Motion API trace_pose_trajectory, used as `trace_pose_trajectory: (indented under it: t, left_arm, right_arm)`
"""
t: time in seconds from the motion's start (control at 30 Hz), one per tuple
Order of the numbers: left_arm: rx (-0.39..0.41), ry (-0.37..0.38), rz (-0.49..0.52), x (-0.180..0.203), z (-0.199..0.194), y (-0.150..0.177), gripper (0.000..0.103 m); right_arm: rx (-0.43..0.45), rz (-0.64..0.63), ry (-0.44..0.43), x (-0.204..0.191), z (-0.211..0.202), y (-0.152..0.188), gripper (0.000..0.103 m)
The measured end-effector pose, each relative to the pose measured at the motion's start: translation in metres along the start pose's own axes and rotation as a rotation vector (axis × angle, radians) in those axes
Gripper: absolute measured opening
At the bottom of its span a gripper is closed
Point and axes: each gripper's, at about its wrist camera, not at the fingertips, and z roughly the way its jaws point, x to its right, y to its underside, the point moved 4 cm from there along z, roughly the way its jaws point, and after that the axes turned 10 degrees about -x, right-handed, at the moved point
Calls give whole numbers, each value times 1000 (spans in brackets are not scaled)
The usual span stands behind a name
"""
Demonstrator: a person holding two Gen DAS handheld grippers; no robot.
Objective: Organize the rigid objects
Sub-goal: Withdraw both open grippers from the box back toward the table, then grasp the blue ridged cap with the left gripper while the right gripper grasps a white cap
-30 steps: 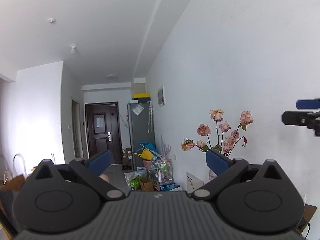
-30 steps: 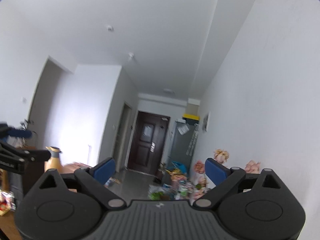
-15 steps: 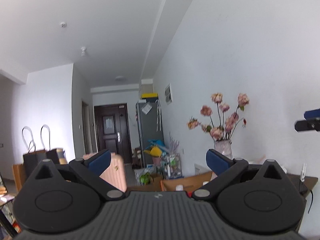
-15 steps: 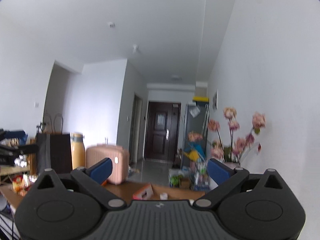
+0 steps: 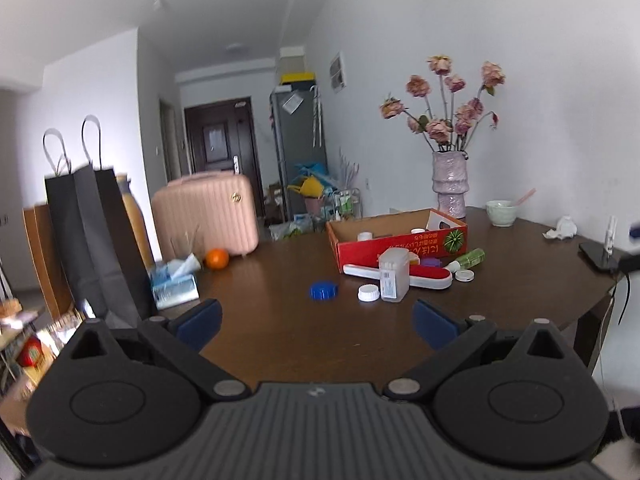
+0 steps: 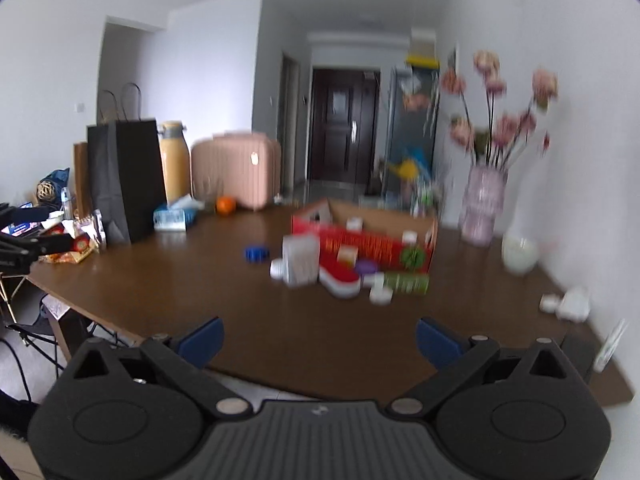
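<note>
A red cardboard box (image 5: 396,240) (image 6: 360,245) stands open on the brown table (image 5: 280,320). In front of it lie a clear plastic container (image 5: 394,276) (image 6: 300,262), a red and white brush (image 5: 424,276) (image 6: 340,280), a green bottle (image 5: 470,258) (image 6: 404,282), a blue cap (image 5: 323,290) (image 6: 256,253), a purple cap (image 6: 366,267) and white caps (image 5: 368,293). My left gripper (image 5: 316,320) is open and empty, hanging short of the objects over the near table. Just as empty and open, my right gripper (image 6: 318,338) hangs over the table's front edge. The right wrist view is blurred.
Black paper bags (image 5: 96,236), a tissue pack (image 5: 174,284), an orange (image 5: 217,258) and a pink suitcase (image 5: 208,216) sit at the left. A vase of flowers (image 5: 450,184), a bowl (image 5: 500,212) and a phone (image 5: 598,256) are at the right, by the wall.
Both grippers have sunk and tipped downward. The views swung from ceiling and walls to the table and its objects. Both pairs of jaws stayed open.
</note>
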Motion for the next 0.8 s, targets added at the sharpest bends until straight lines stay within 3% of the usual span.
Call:
trace_pose_trajectory:
  t: [0.13,0.37,0.53,0.8]
  left_arm:
    - [-42,23,-35,-7,12,8,103]
    - [-197,40,-85,-18,64,20,103]
    - [-228,57,-50,-8,95,13,103]
    - [-314,53,-94,-3,160,1,103]
  right_arm:
    - [-62,28,-38,-6,26,13,102]
    - [-164,92,-55,-7,70,24,102]
    - [-173,130,-42,-1,98,15,101]
    - [-190,138,21,16,142,1,96]
